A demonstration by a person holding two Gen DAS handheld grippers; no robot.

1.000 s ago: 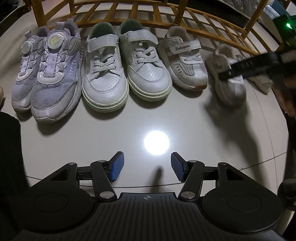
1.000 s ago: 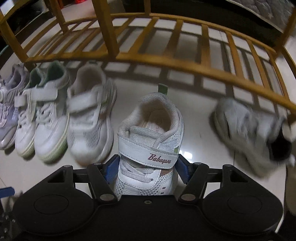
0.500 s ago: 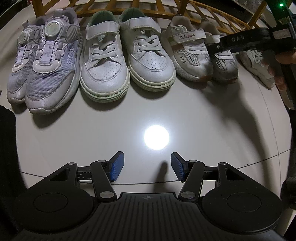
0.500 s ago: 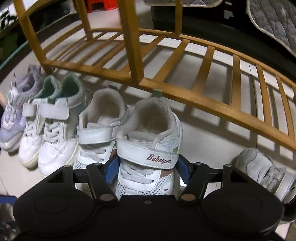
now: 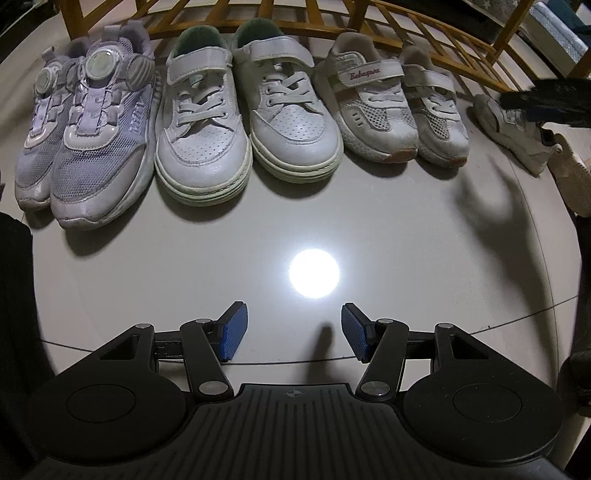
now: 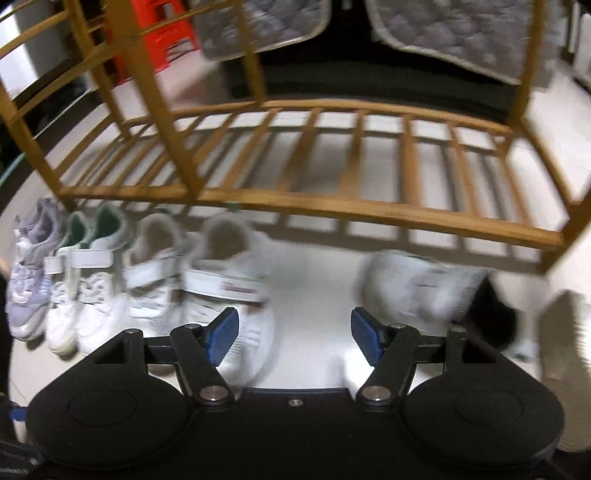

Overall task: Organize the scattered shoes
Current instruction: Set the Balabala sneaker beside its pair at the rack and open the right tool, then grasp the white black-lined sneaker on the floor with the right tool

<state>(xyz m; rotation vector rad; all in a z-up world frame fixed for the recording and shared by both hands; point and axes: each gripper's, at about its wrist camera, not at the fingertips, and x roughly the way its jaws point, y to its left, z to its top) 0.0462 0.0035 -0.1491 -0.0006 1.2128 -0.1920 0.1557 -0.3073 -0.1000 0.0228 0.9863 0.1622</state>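
Six shoes stand in a row on the pale glossy floor [image 5: 295,221], toes toward the left wrist camera and heels at the front rail of the wooden rack [image 6: 332,206]. In the left wrist view the lilac pair [image 5: 85,147] sits at ten o'clock, the white strap-and-lace pair [image 5: 251,125] at twelve, and the small mesh pair [image 5: 391,110] at one o'clock, the two mesh shoes touching side by side. A further white shoe [image 5: 509,129] lies apart at two o'clock, askew and partly covered by a dark blurred object. The left gripper [image 5: 291,332] hangs over bare floor at six o'clock, its jaws moderately apart with nothing between them. In the right wrist view, which is blurred, the right gripper [image 6: 295,336] has its jaws set wide and empty; the nearest mesh shoe [image 6: 229,280] lies at about ten o'clock from its left pad [image 6: 221,336], not clamped. The stray shoe [image 6: 417,284] appears at two o'clock. An orange stool [image 6: 155,33] stands behind the rack.
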